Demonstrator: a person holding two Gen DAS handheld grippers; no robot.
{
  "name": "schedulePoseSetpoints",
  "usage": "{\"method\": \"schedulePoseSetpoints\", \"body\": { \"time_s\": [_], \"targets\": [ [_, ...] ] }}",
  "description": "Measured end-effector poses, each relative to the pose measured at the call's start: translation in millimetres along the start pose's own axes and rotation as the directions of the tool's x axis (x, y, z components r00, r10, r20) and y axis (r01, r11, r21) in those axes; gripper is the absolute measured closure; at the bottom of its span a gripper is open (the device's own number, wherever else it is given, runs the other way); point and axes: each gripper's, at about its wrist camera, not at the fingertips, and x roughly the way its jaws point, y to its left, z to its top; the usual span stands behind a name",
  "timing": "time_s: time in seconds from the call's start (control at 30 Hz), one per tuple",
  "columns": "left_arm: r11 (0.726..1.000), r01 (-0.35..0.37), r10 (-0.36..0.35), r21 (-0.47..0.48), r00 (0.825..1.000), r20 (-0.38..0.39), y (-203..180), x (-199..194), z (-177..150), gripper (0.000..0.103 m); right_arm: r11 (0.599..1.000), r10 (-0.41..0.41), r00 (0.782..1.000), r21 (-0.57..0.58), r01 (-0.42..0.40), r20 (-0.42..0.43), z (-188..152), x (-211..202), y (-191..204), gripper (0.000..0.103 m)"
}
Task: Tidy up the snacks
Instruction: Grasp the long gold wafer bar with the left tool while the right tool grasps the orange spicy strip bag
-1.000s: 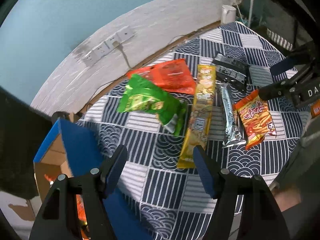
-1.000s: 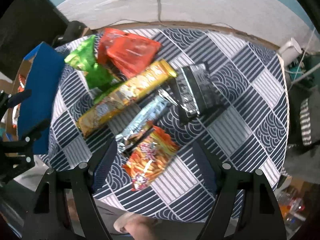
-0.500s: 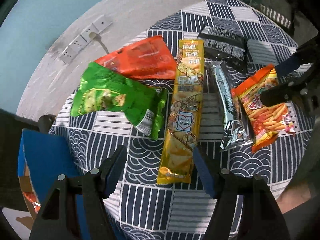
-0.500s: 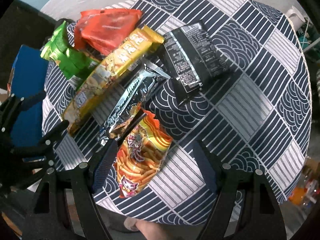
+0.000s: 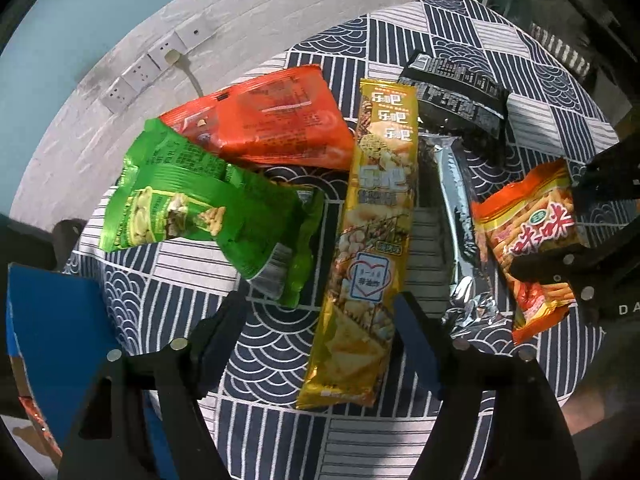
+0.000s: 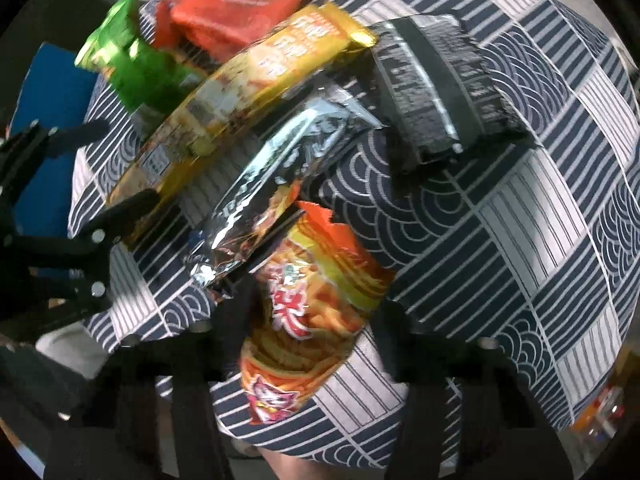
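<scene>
Two grippers were noted: the right gripper (image 6: 312, 320), jaws just closing, clamped the orange crinkled chip packet (image 6: 304, 320); the left gripper (image 5: 320, 324), jaws just widening, straddled the long yellow foil packet (image 5: 368, 248) untouched.

Right wrist view blurred; blue box (image 5: 52, 344) cut off at edge

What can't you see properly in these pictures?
- Blue box, left wrist view: cut off by the picture's edge; its inside is hidden.
- Right gripper, right wrist view: motion blur hides whether the jaws, just closing, press the orange snack bag.
- Silver packet, both views: glare makes its print unreadable.
</scene>
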Motion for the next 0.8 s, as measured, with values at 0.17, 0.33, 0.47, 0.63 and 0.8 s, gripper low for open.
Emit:
{"method": "schedulePoseSetpoints", "body": {
  "time_s": [0.17, 0.33, 0.47, 0.63, 0.8],
  "targets": [
    [0.999, 0.019, -0.019, 0.031, 1.000, -0.022, -8, 7, -1, 0.030, 0.975, -0.184, 0.981, -0.117, 0.189, 0.052, 1, -13, 10, 0.065],
    [0.999, 0.026, -0.025, 0.025, 0.999, -0.040, -12, 11, 0, 0.030, 0.967, -0.216, 0.974, -0.125, 0.224, 0.071, 3, -16, 7, 0.065],
    [0.999, 0.052, -0.052, -0.004, 0.997, -0.059, -9, 14, 2, 0.064, 0.971, -0.207, 0.977, -0.108, 0.212, 0.059, 0, -11, -2, 0.063],
    [0.995, 0.082, -0.086, -0.051, 0.993, -0.079, -3, 11, -5, 0.067, 0.972, -0.199, 0.979, -0.112, 0.204, 0.053, 0, -10, -10, 0.062],
    [0.997, 0.059, -0.064, -0.052, 0.993, -0.099, -10, 2, -28, 0.067, 0.970, -0.192, 0.980, -0.137, 0.198, 0.058, 0, -12, -11, 0.064]
  ]
}}
